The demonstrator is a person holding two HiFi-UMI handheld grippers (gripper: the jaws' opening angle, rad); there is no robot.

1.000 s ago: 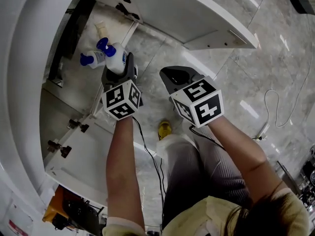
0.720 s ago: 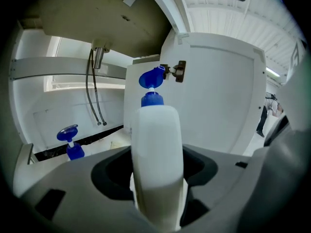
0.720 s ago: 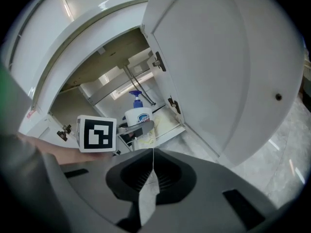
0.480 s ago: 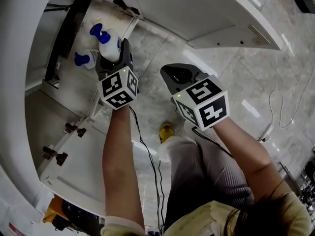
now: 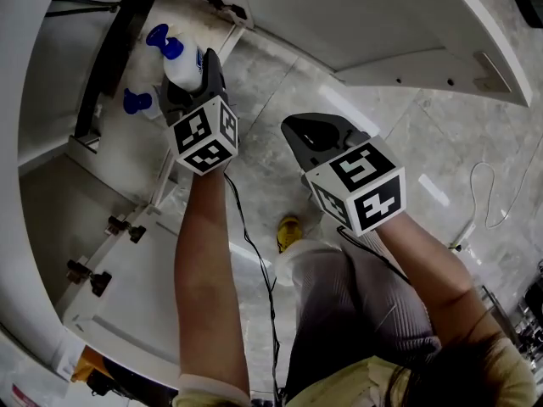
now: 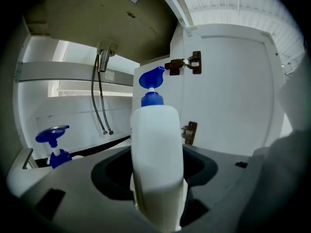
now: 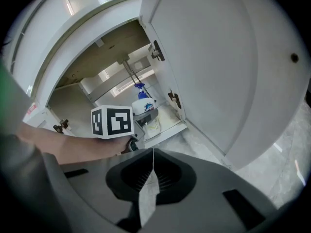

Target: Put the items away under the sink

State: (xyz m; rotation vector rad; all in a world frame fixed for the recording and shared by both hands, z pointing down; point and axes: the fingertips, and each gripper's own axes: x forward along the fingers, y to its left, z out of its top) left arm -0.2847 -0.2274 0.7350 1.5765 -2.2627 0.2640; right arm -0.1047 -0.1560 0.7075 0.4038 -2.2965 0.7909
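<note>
Spray bottles, two, white with blue triggers: one (image 6: 155,144) upright, clamped between the jaws of the left gripper (image 6: 156,178) at the mouth of the cabinet (image 5: 127,155), beside its right door (image 7: 218,72); the other (image 6: 54,147) standing inside the cabinet, further left. Grippers, two: the right one (image 7: 151,164) hangs in front of the cabinet, jaws pressed together on nothing. Cabinet doors, two, both swung open, the left one (image 5: 144,295) included; hoses (image 6: 97,106), two, hanging at the cabinet's back.
</note>
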